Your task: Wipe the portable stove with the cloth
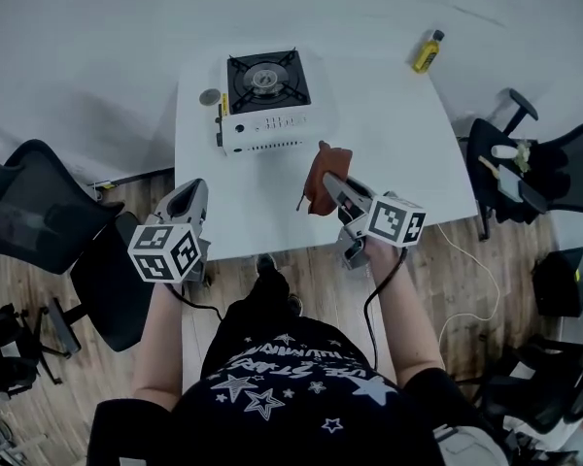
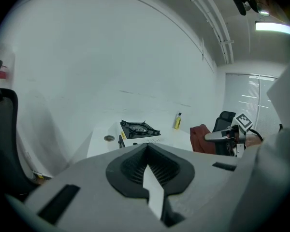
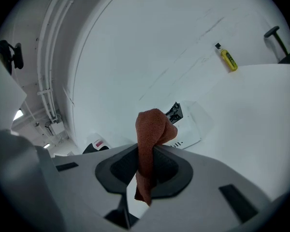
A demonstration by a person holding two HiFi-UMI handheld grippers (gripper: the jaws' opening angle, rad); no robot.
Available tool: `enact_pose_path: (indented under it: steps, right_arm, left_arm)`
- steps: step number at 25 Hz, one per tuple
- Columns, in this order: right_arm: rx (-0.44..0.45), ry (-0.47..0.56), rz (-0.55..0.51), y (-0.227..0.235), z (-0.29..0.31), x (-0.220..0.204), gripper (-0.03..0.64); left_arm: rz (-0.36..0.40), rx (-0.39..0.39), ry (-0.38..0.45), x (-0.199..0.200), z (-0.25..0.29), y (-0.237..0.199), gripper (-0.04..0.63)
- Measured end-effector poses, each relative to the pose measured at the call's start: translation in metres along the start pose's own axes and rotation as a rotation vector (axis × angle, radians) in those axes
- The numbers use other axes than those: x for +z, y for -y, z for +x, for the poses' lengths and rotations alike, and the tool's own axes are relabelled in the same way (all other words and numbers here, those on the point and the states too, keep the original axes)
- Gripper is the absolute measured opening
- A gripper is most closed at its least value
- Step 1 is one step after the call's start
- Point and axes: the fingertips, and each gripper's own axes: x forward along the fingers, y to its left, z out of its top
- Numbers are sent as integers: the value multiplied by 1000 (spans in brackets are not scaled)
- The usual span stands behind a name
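The white bench (image 1: 398, 134) fills the middle of the scene, and black office chairs (image 1: 39, 212) stand on the floor at its left and right. The portable stove (image 1: 265, 100) sits on the far left part of the bench, burner up, with nothing touching it. The right tool (image 1: 330, 180) is held over the near edge, right of the stove. It pinches the brown cloth (image 1: 321, 168) so that a bunched fold sticks out past the jaws, probably ready to be pressed on the stove. The left tool (image 1: 194, 190) is pressed together on nothing, at the near left corner and out of the way. Nothing lies between cloth and stove. A yellow bottle (image 1: 428, 51) lies well apart at the far right, and a small grey disc (image 1: 210, 96) lies just left of the stove.
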Motion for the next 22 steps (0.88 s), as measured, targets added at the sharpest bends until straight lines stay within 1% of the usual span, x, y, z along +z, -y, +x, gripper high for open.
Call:
enact_pose_path:
  steps: [3,5,12,16,20,22]
  right_arm:
    - [-2,-6,-12,1,20,18,61]
    - [-8,-23,-39,5,38,31,61]
    - [-48,-105,-117,7,124,81,61]
    - [-25,-145,-133,4,174,98,61]
    - [-52,-196,-156,4,221,108,62]
    - [-52,-226,-169,0,245,111,63]
  left_arm:
    - [-5,-5,-4,6,20,-14,6]
    - [-8,-11,-3,12,34,-23,6]
    - [-16,-25,8,41,85,-60,6]
    - [-13,-18,14,57,108,-84,6]
    - [-21,-10,18,68,123,-111,6]
    - [-30,4,19,73,130,-126,6]
